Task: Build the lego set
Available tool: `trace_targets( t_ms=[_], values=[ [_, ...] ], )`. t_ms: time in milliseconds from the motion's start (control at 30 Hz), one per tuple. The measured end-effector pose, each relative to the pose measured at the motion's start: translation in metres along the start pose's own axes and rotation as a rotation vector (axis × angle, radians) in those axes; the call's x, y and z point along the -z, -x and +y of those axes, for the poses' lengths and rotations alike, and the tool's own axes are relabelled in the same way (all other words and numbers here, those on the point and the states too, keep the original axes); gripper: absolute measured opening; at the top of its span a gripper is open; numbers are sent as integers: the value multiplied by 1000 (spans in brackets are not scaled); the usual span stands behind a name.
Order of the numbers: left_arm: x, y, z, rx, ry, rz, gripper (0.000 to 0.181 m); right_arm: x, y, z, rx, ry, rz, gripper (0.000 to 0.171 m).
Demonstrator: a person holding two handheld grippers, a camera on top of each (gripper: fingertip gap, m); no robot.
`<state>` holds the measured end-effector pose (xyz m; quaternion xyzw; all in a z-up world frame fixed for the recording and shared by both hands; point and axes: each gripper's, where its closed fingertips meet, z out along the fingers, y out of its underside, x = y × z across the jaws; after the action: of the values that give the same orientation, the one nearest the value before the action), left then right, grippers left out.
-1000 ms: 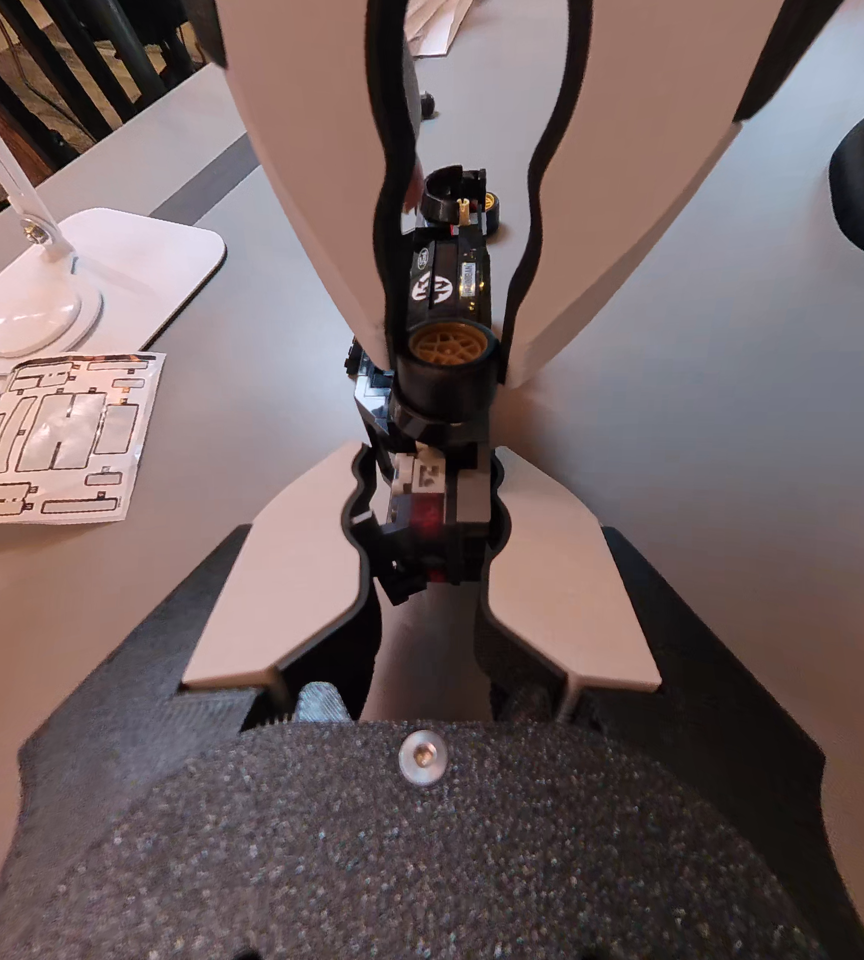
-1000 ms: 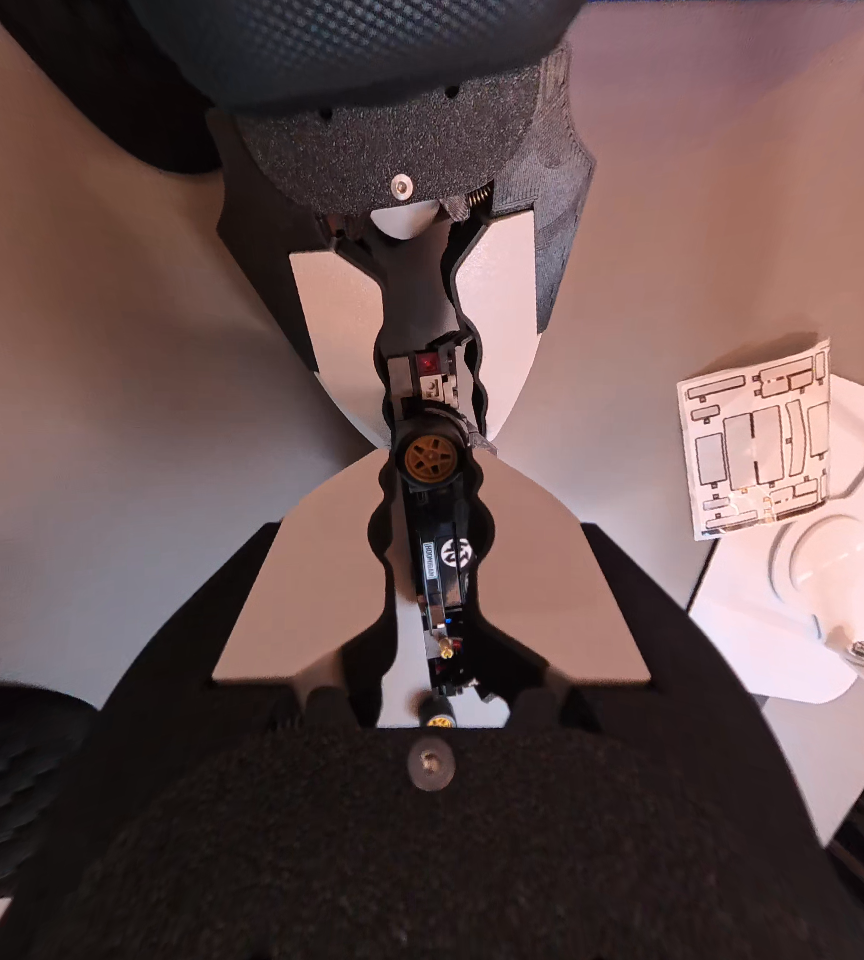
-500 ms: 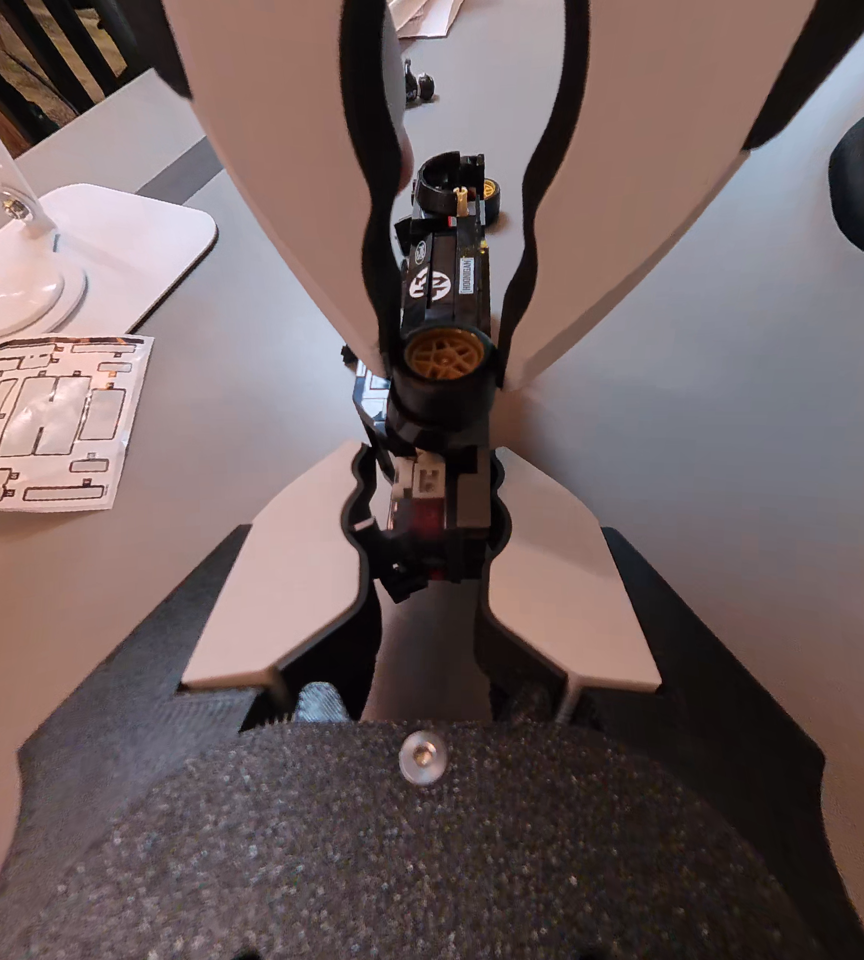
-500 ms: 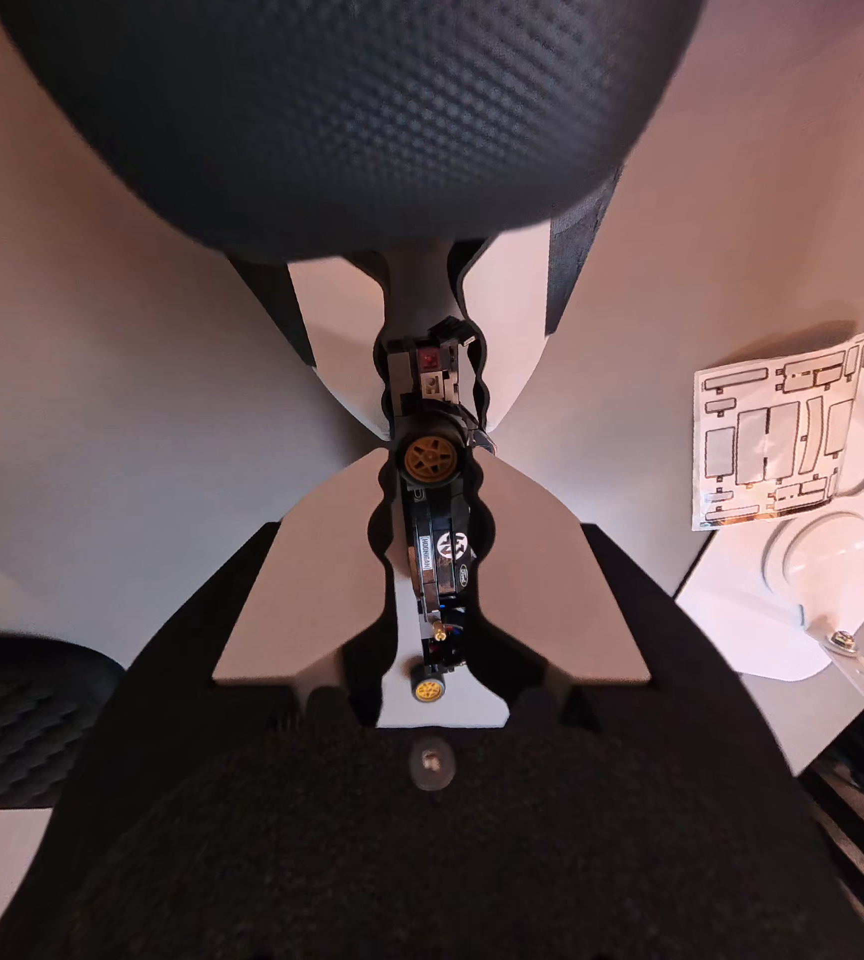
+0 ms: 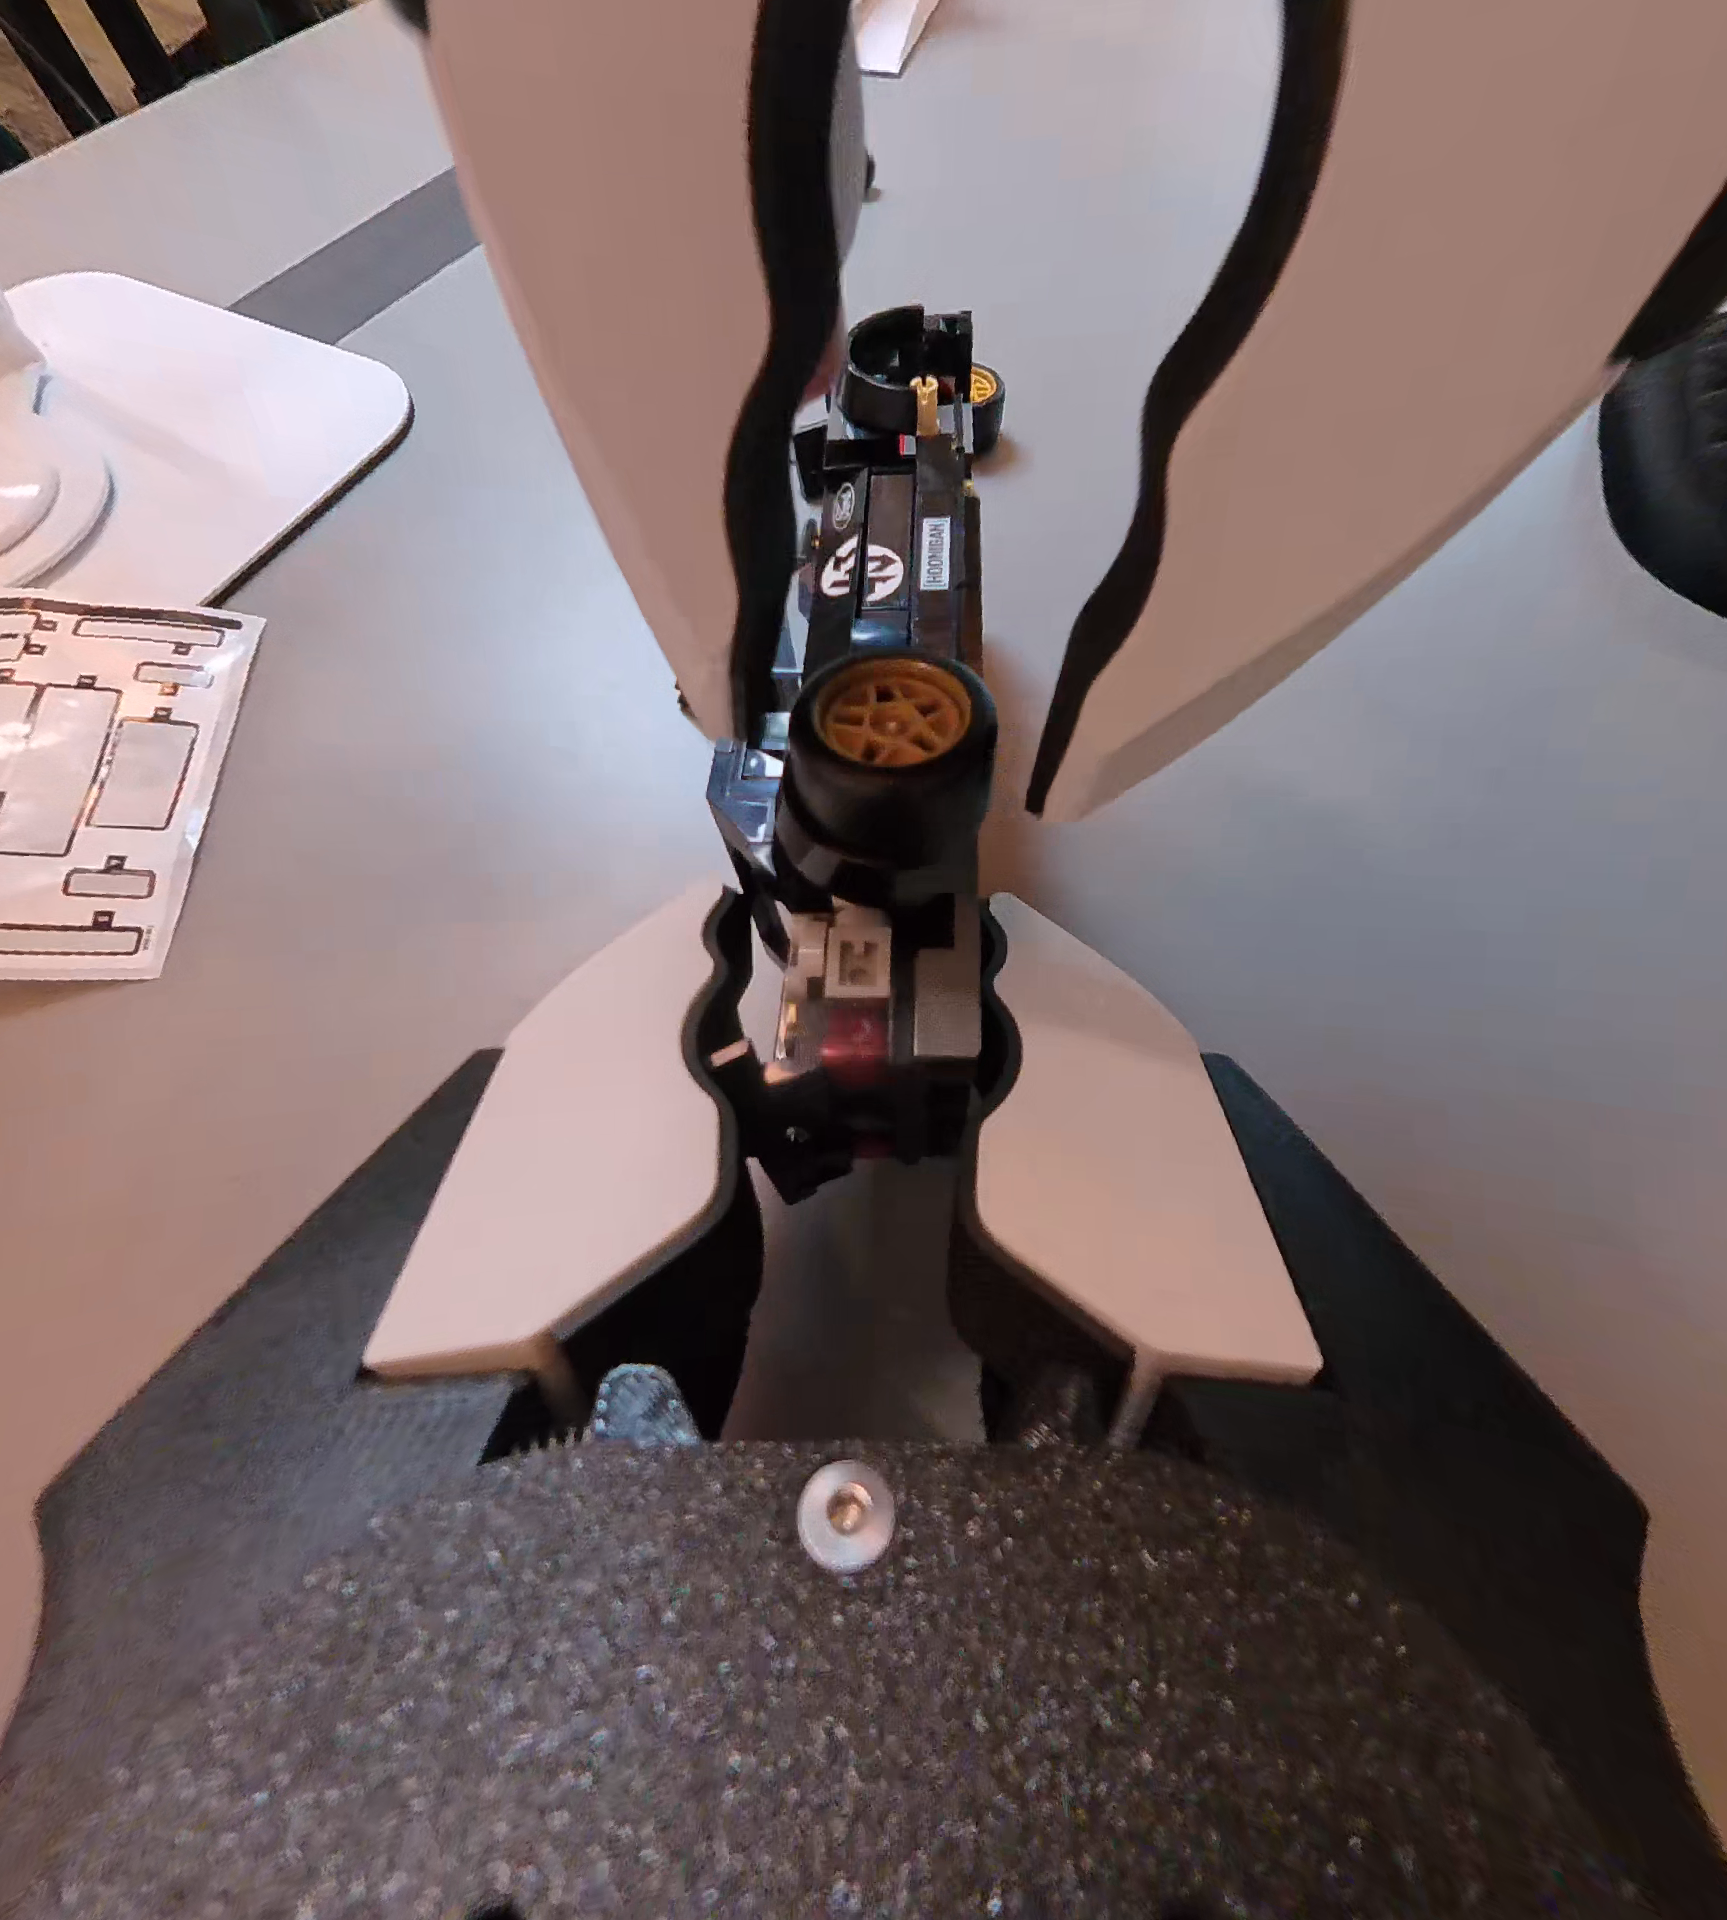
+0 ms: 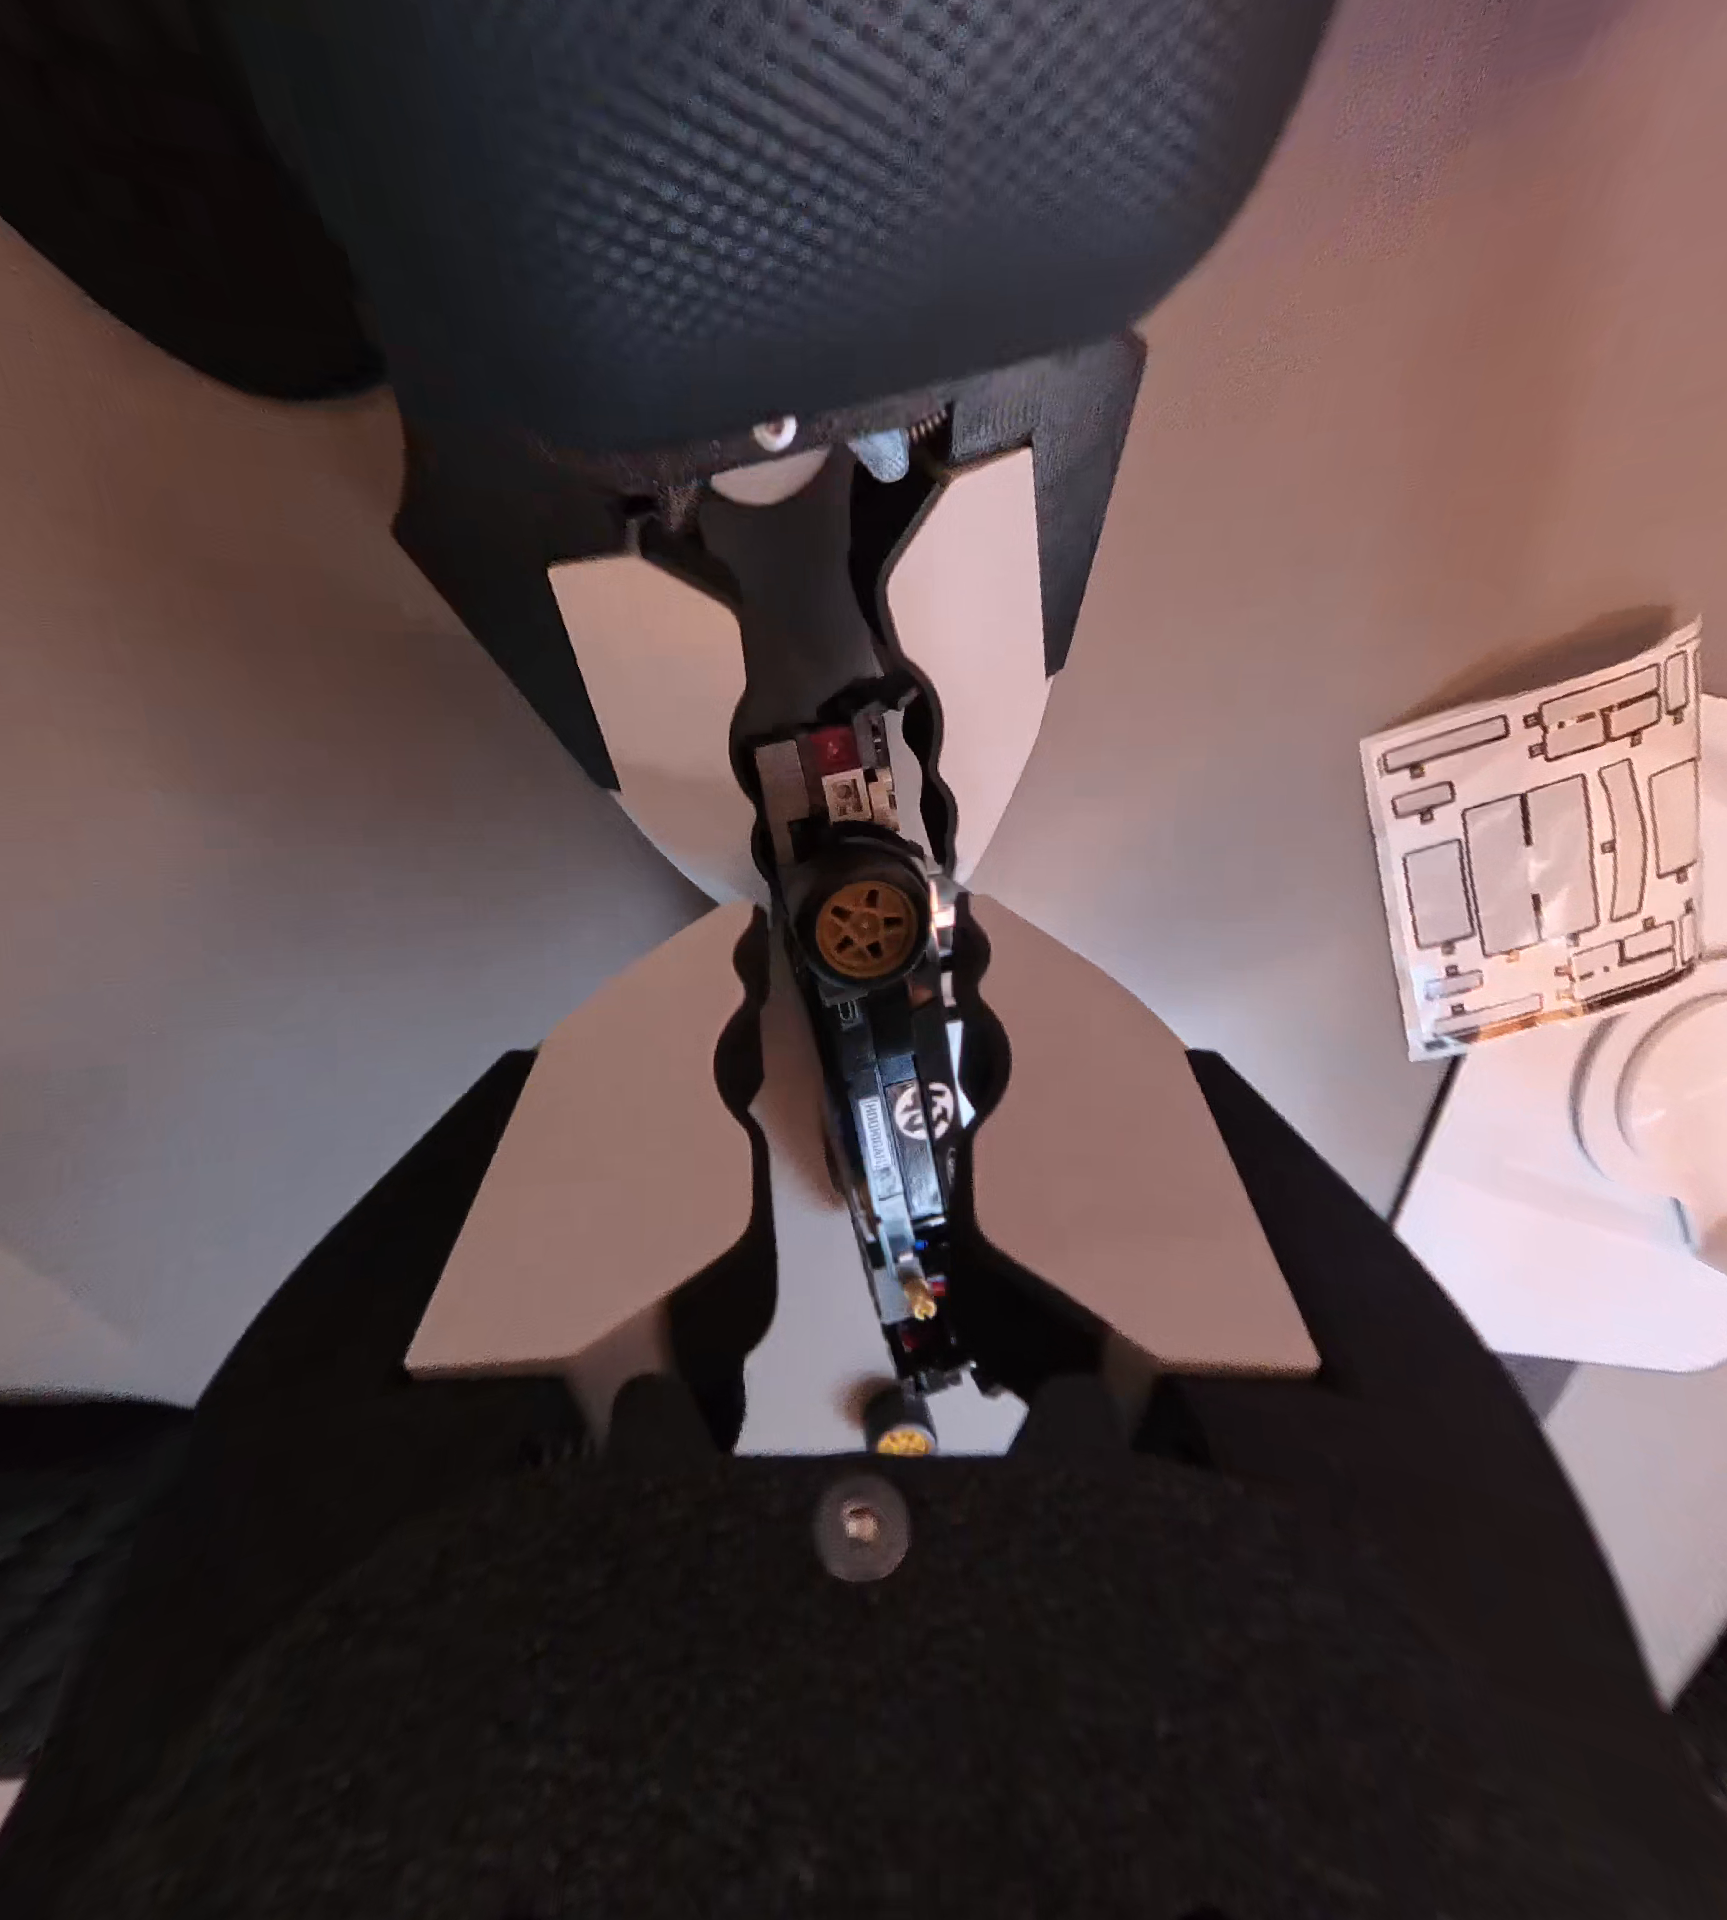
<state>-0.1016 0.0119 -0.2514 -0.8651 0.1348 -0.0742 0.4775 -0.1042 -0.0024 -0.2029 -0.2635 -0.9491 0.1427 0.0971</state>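
Black grippers, white wavy-edged fingers (image 5: 568,1174)

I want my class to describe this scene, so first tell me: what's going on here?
A person with two handheld grippers is building a small black Lego car, which lies on its side. The left gripper is shut on one end of the car. The right gripper faces it from the far end, its jaws apart around the car's body. One gold-hubbed wheel is fitted; a bare axle pin sticks out further along, and a loose small wheel lies on the grey table. A sticker sheet lies nearby.
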Motion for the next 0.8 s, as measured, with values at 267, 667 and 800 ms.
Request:
trace_targets(
  t_ms=[267, 667, 800],
  values=[
    [3, 2, -1, 88, 10, 25, 41, 10, -3, -5, -7, -115, 93, 16],
    [3, 1, -2, 50, 44, 2, 41, 6, 0, 0, 156, -16, 271, 17],
    [3, -2, -2, 8, 53, -16, 41, 7, 5, 2, 172, -22, 331, 17]
  ],
)
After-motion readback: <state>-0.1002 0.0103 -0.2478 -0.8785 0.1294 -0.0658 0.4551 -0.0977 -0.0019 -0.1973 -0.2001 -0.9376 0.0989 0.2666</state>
